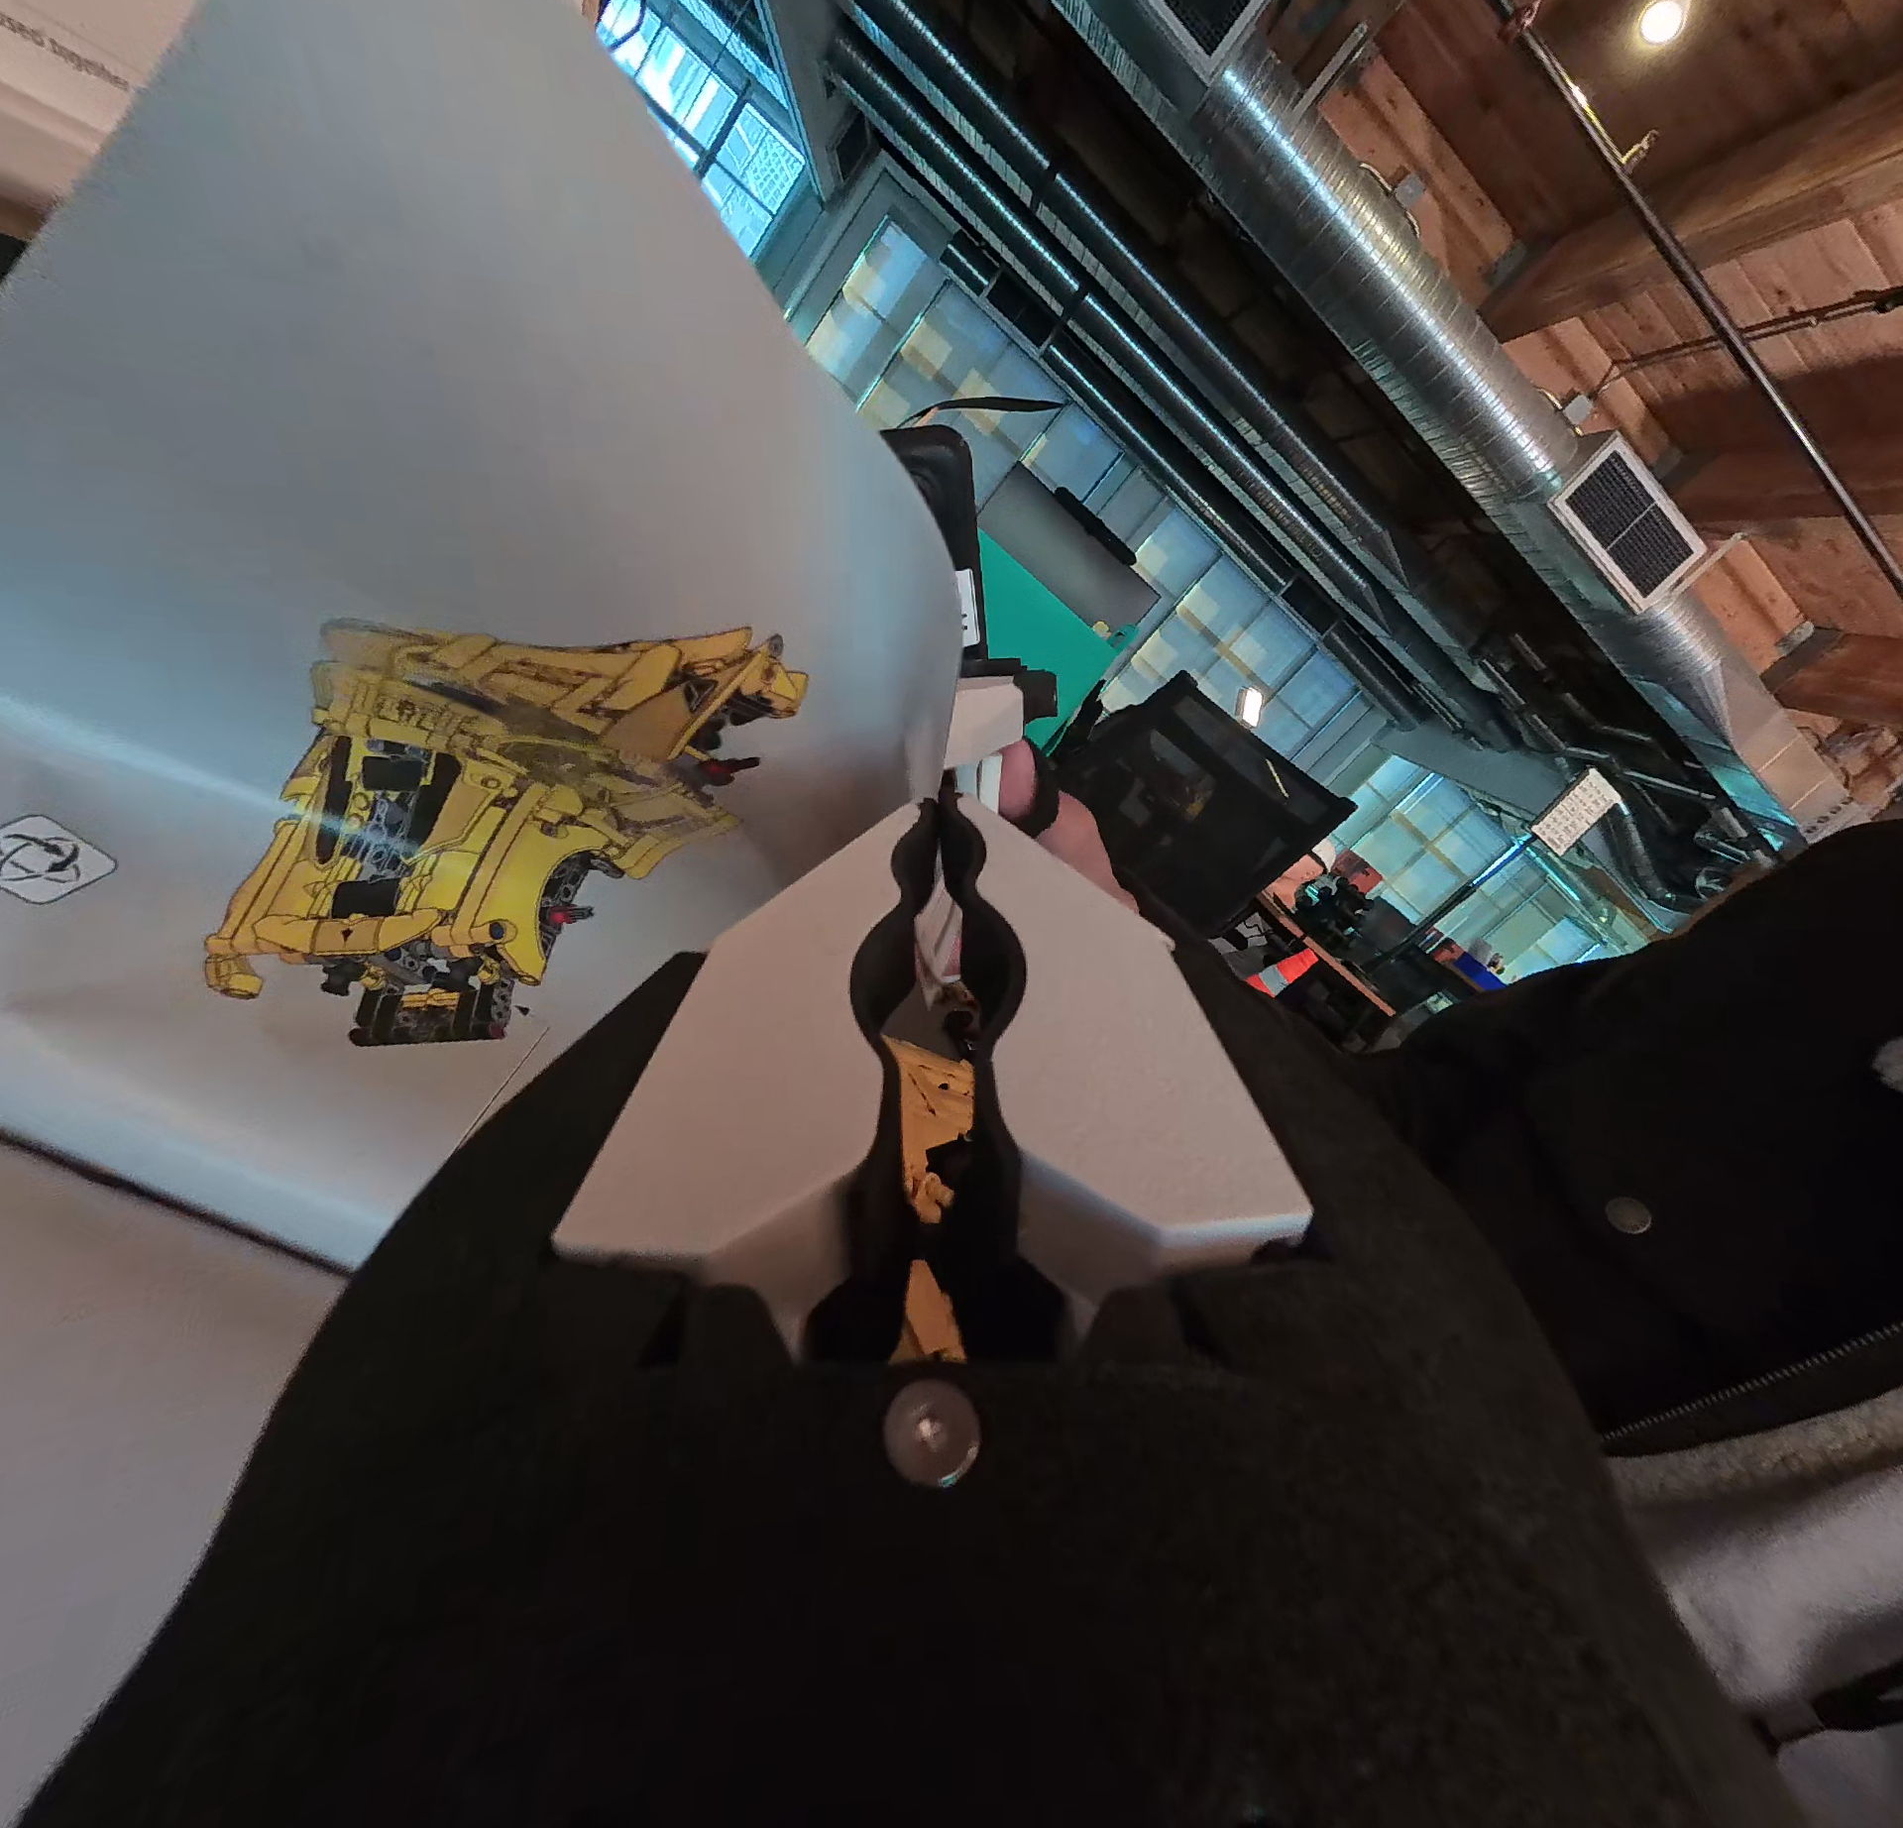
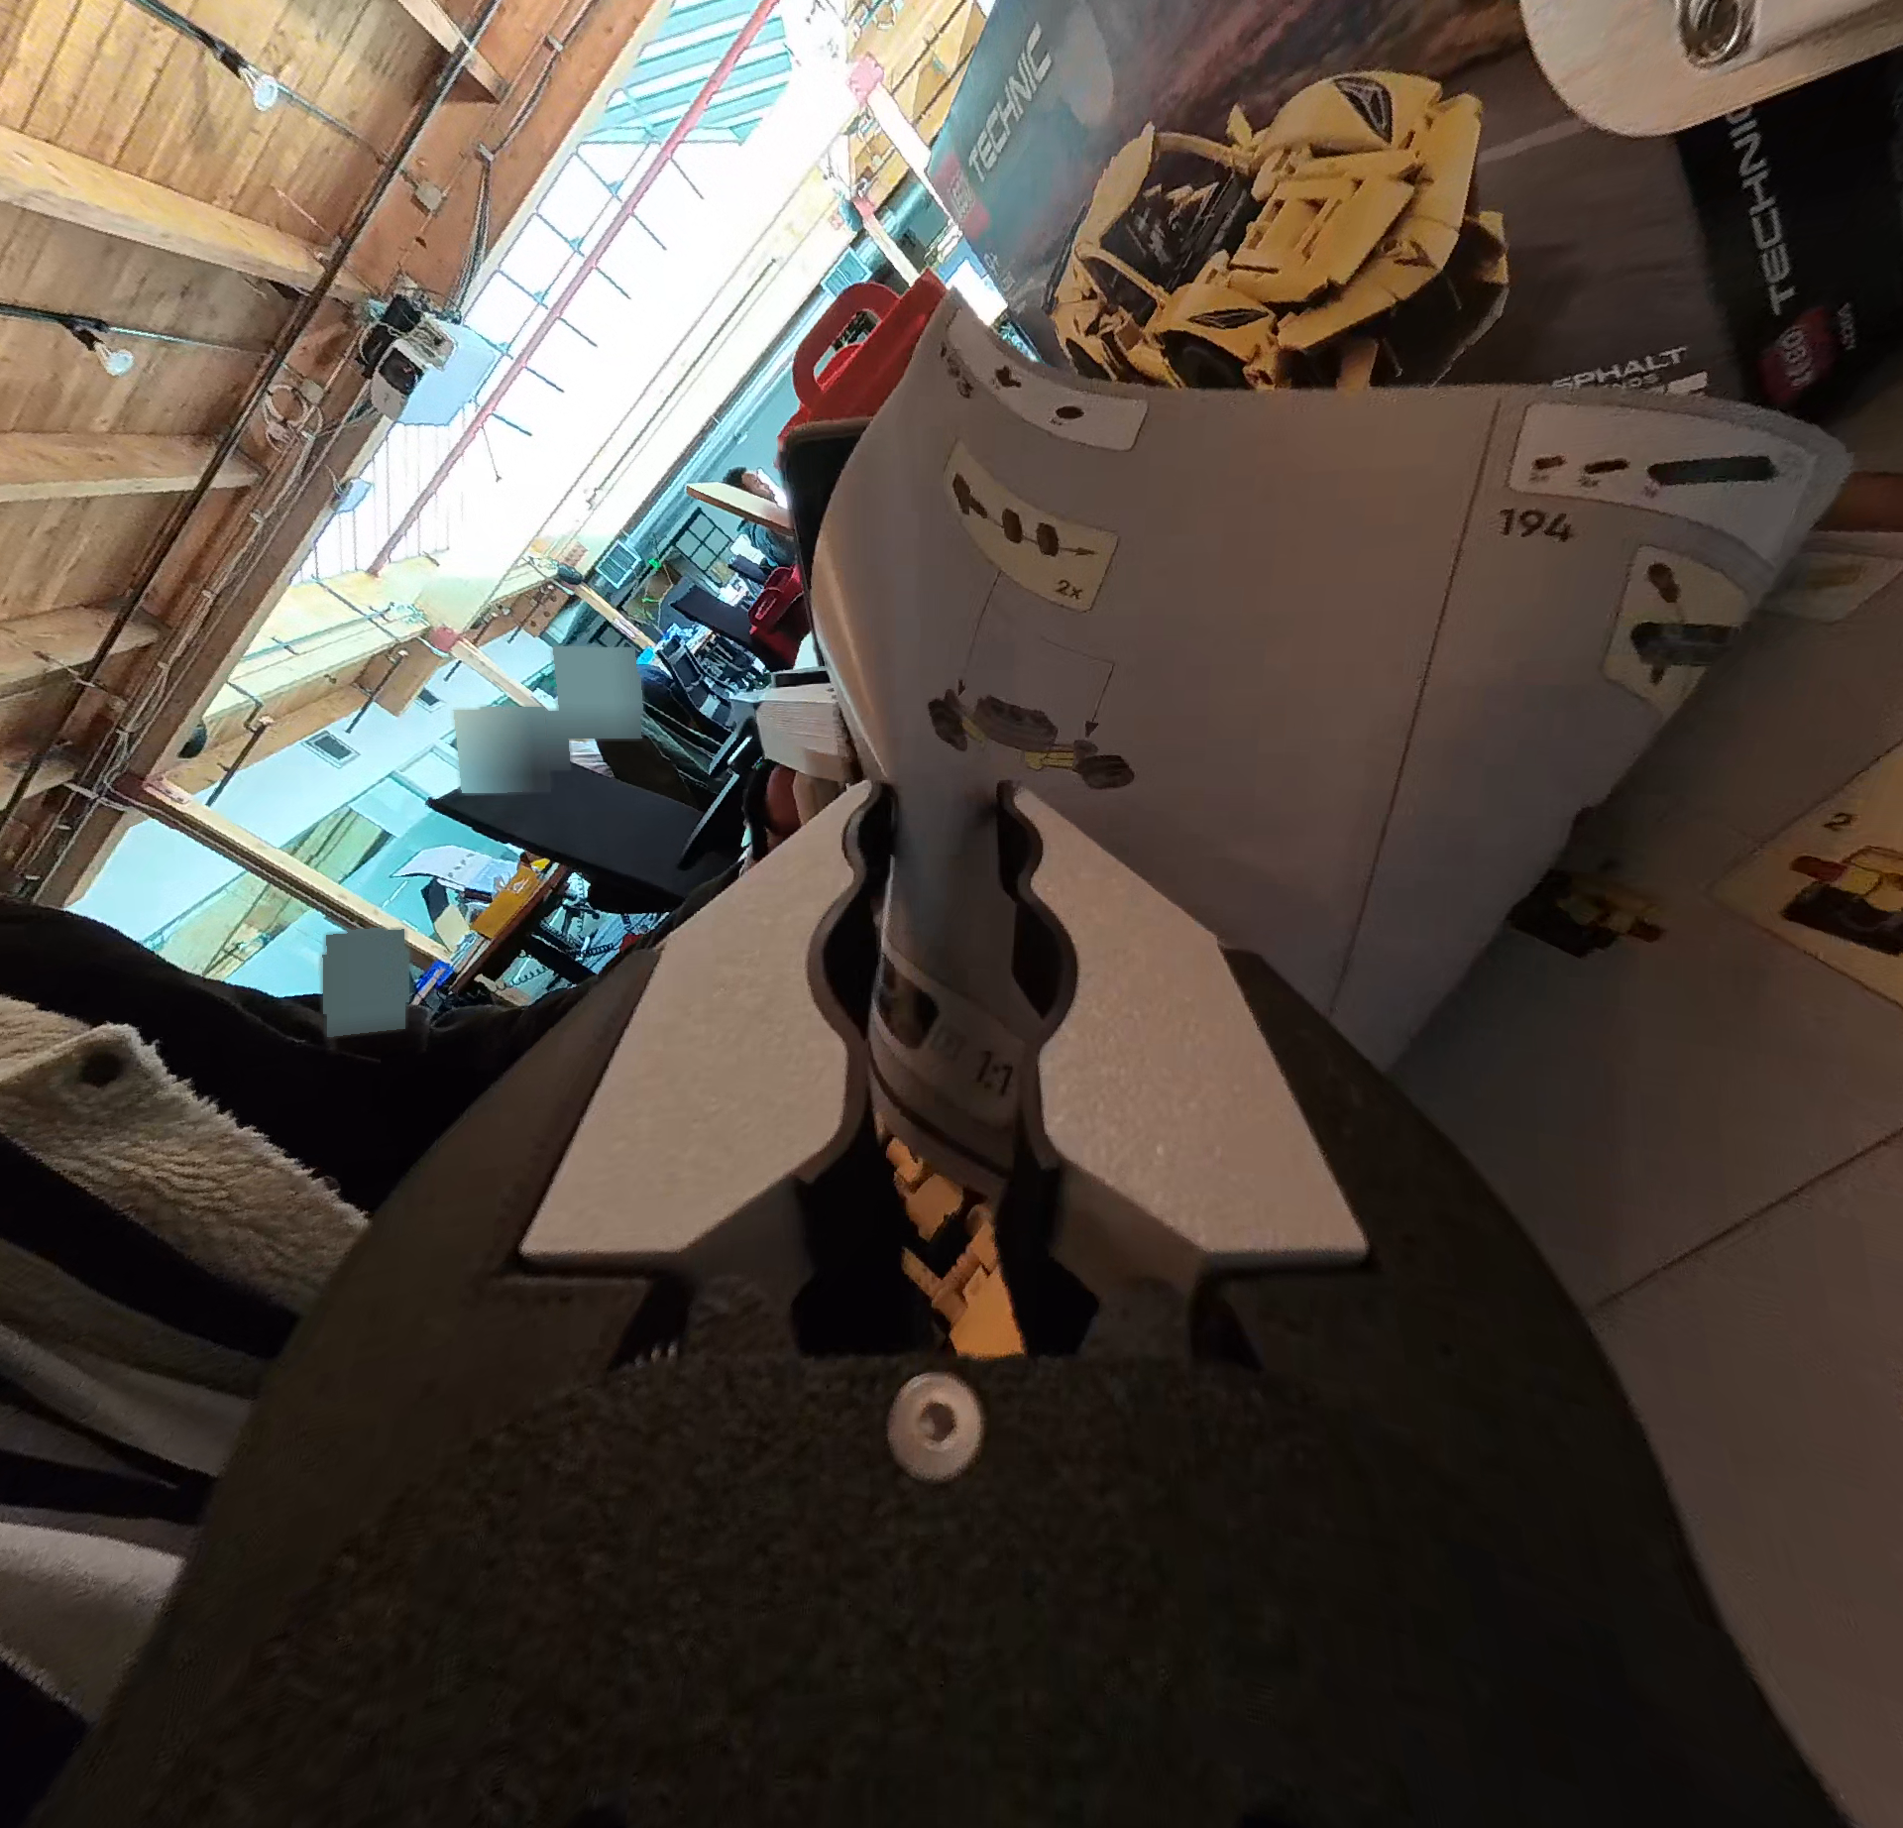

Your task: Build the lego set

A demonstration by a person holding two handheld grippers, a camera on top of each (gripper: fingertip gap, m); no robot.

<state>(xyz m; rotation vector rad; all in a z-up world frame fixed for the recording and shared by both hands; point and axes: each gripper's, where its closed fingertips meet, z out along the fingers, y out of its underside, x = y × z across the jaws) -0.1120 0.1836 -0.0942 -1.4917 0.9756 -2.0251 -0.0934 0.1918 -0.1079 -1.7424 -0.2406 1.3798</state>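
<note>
Left tongs (image 1: pixel 939 819): pressed together on the edge of a single page (image 1: pixel 463 460) of the instruction booklet, lifted and curved; the page shows a printed yellow vehicle chassis. The other gripper (image 1: pixel 994 718) shows just beyond the page edge.

Right tongs (image 2: pixel 942 800): pinching a lower part of the instruction booklet (image 2: pixel 1287 646), its open spread of step diagrams arching up and away toward the boxes.

Lego set box (image 2: pixel 1287 162): dark, standing behind the booklet — its front pictures a yellow car. Contents not visible. A second dark box (image 2: pixel 1792 265) stands just beside it at the right; contents also hidden.

Yellow Lego parts (image 2: pixel 953 1253): seen through the gap below the right tongs, under the booklet; similar yellow pieces (image 1: pixel 932 1130) show beneath the left tongs.

Loose sheet (image 2: pixel 1833 903): flat on the pale desk (image 2: pixel 1699 1212), right of the booklet, printed with a red-and-yellow assembly step. A small dark-and-yellow sub-assembly (image 2: pixel 1586 908) lies near it.
</note>
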